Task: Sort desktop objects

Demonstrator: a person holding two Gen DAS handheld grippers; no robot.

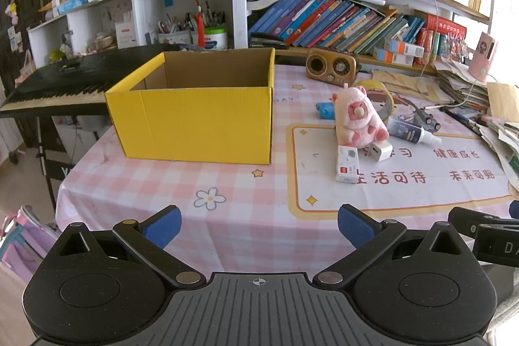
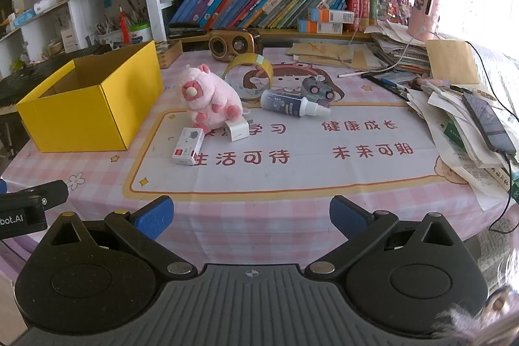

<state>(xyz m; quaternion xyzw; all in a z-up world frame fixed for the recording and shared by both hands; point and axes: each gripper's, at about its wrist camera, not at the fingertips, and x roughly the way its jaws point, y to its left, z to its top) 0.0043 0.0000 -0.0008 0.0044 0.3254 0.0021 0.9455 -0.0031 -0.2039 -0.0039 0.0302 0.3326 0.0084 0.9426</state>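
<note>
Pink checked tablecloth (image 2: 259, 216) before crowded bookshelves (image 2: 259, 2), yellow box (image 2: 90, 112) at left, both grippers (image 1: 259, 227) (image 2: 251, 218) spread wide, empty.

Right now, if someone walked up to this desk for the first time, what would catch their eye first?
Probably the big yellow cardboard box, standing open on the left of the pink checked tablecloth; no contents show from here. Next, the pink plush toy sitting mid-table, with a small white box and a white charger cube in front of it and a spray bottle lying to its right.
</note>
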